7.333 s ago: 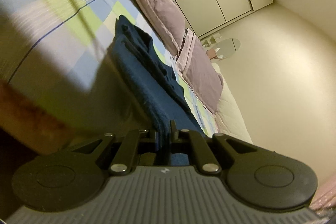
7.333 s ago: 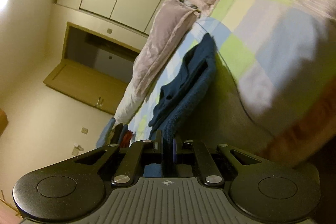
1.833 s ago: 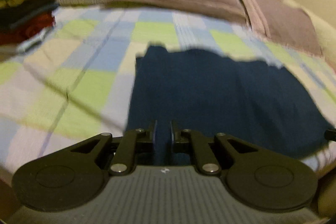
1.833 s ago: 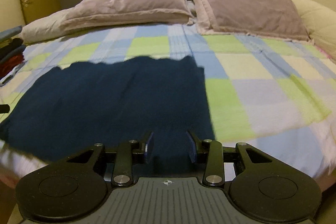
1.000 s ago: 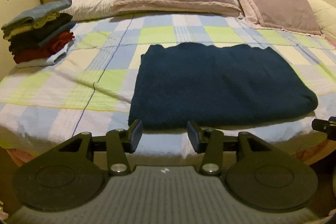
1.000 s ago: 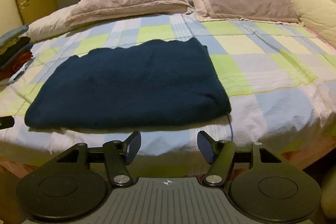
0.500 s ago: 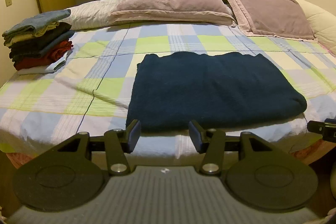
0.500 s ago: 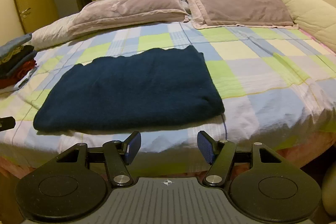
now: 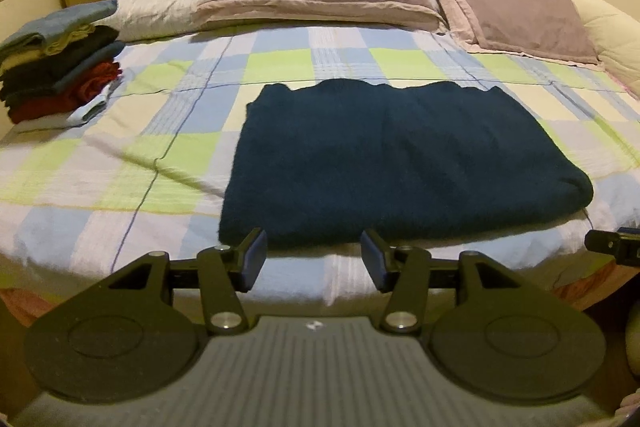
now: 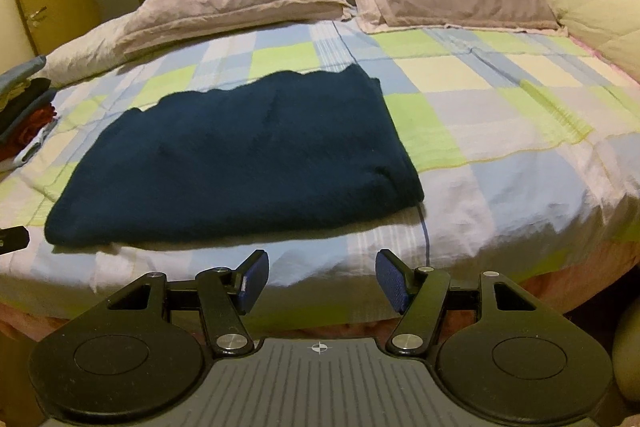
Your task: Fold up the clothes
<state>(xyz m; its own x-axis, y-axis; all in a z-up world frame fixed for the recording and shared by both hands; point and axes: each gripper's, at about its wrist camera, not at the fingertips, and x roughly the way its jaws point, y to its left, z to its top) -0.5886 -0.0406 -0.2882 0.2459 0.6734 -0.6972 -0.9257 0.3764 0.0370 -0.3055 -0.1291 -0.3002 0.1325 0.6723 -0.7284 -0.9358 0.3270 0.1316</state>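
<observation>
The folded dark-blue knitted garment (image 9: pixel 400 155) lies crosswise on the checked bed (image 9: pixel 120 163), just ahead of the left gripper (image 9: pixel 314 258) and right gripper (image 10: pixel 322 279), both jaws spread, empty.

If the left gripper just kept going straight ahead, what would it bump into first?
Probably the near edge of the dark blue garment on the bed. The open left gripper points at it, though it may meet the bed edge first; depth is unclear.
</observation>
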